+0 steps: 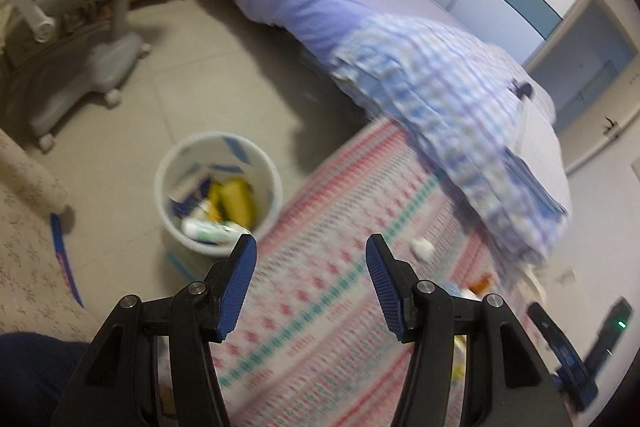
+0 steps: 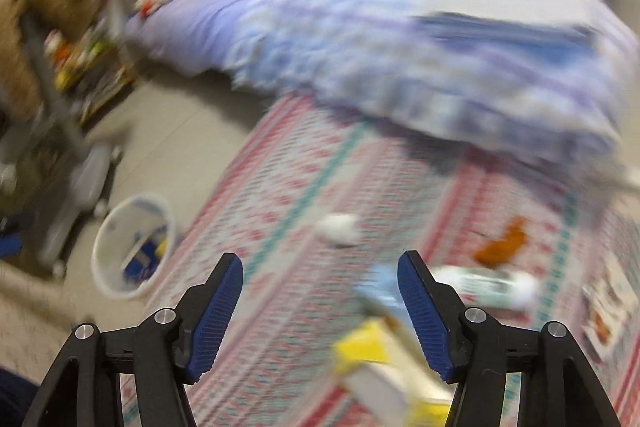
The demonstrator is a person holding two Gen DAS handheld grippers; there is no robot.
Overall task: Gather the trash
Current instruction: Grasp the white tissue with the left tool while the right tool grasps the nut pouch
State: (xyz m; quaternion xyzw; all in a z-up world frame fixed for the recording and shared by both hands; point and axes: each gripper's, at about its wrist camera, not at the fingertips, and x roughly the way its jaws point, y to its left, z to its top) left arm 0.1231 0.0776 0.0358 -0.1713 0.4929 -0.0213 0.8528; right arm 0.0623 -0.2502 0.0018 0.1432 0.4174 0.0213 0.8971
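A white waste bin (image 1: pixel 188 155) stands on the tiled floor beside a patterned rug (image 1: pixel 320 307), with yellow packets and a white-green tube (image 1: pixel 212 229) inside. My left gripper (image 1: pixel 311 241) hovers open over the rug's edge just right of the bin, nothing between its fingers. On the rug lie a crumpled white paper (image 2: pixel 338 228), an orange wrapper (image 2: pixel 502 245), a white-green tube (image 2: pixel 488 285), a pale blue carton (image 2: pixel 380 287) and a yellow box (image 2: pixel 372 355). My right gripper (image 2: pixel 320 258) is open above them, the yellow box blurred below its right finger. The bin (image 2: pixel 116 227) sits to its left.
A bed with a lilac sheet and checked quilt (image 1: pixel 440 99) overhangs the rug's far side. A grey wheeled chair base (image 1: pixel 104 67) stands behind the bin, with a cluttered shelf beyond. A floral cushion edge (image 1: pixel 28 247) lies at the left.
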